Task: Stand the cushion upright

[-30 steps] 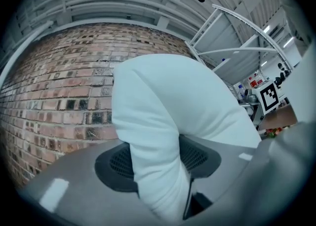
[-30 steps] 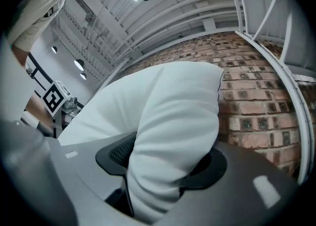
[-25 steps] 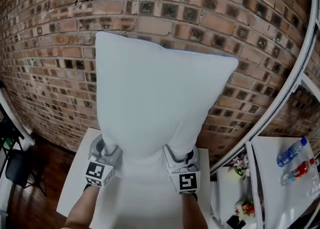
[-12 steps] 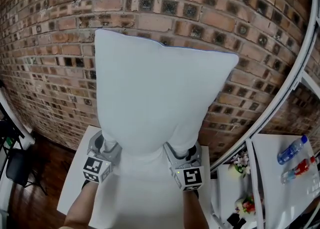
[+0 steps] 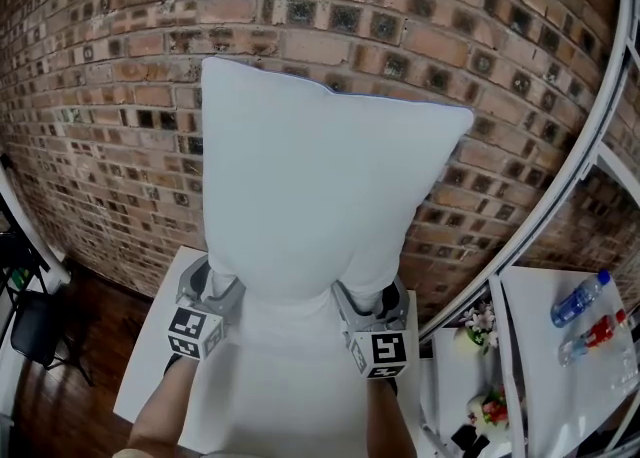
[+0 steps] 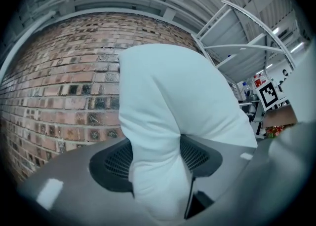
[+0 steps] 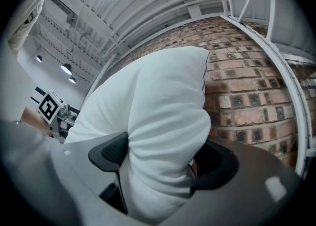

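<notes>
On the white bench, in front of the brick wall, the white cushion is standing upright, broad face toward the person, and is hiding most of the wall behind it. The left gripper is sitting at the cushion's lower left corner and the right gripper at its lower right corner, both resting low over the bench. The jaws of both are opening. In each gripper view a fold of cushion is bulging between the pads and touching them, so both are gripping the fabric.

To the right, a curved white rail is sweeping down past the cushion's right edge, near it but apart. Beyond the rail a second white surface is carrying a blue-capped bottle and a bottle with a red label, lying well apart from the cushion. Some flowers are showing just below the rail. At far left, a black chair is standing on the dark wooden floor.
</notes>
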